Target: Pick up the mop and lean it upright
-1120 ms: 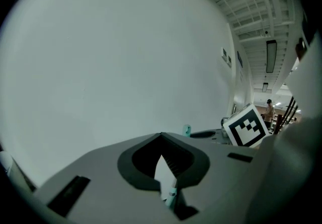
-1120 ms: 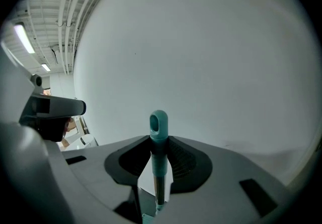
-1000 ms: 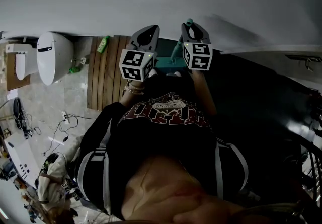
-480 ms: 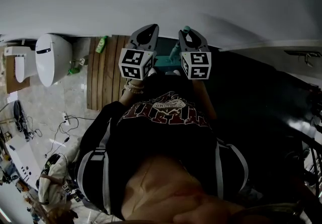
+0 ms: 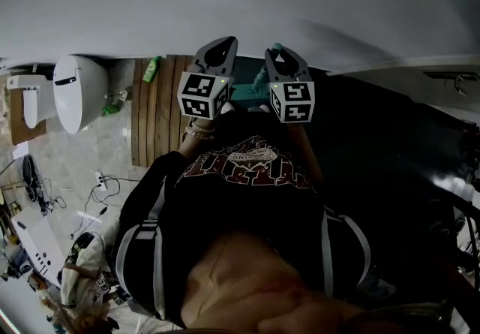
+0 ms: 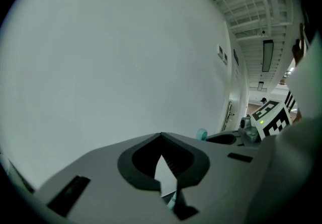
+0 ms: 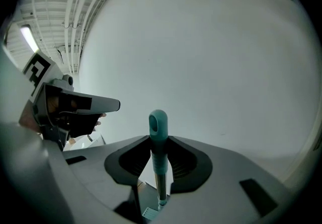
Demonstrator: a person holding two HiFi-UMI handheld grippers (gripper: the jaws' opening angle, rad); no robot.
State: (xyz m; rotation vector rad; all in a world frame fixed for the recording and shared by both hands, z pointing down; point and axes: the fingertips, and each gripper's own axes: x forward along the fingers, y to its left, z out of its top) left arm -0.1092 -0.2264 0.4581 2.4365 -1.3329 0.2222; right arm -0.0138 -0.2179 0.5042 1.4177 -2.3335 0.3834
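Teal mop [image 7: 157, 122], pinched in the right gripper [image 7: 159, 141] (left gripper [image 6: 161, 137] is closed, empty), could slide down the smooth wall [image 7: 226, 67] at 12 o'clock if leaned badly.

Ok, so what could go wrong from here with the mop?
Only the right gripper holds the mop handle, right at its teal top end, so the mop could pivot or slip. The left gripper is shut and empty, not steadying it. The wall looks smooth, so a leaned handle might slide sideways.
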